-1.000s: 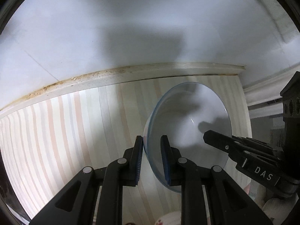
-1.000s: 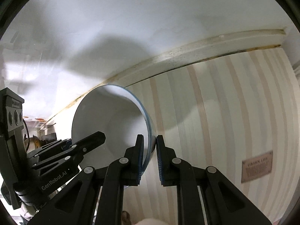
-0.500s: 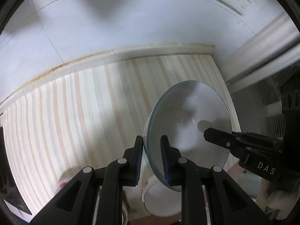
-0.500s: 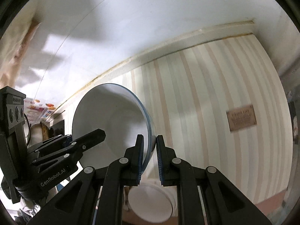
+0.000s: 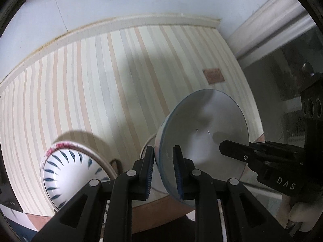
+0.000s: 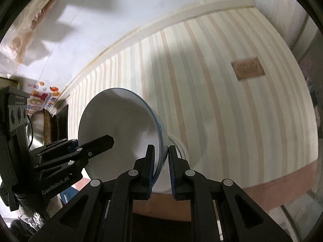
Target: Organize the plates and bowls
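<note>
**Bowl pinched at both rims, above the striped mat**

Bowl (image 5: 203,133) sits right of centre in my left view, tipped on edge, white inside, thin blue rim. In my right view the same bowl (image 6: 119,129) fills the lower left-centre.

My left claw (image 5: 163,173) is clamped on its near rim, one pad inside, one outside. My right claw (image 6: 160,168) pinches the opposite rim the same way. Each claw shows in the other's view, reaching in from the side.

Striped mat (image 5: 101,92) spreads behind and under the bowl, brown label (image 5: 213,76) on it in the upper right. A second bowl (image 5: 66,173), white with blue dashes and a red-marked rim, lies lower left in the left view. A white plate (image 6: 177,151) peeks out just behind the held bowl in the right view.
</note>
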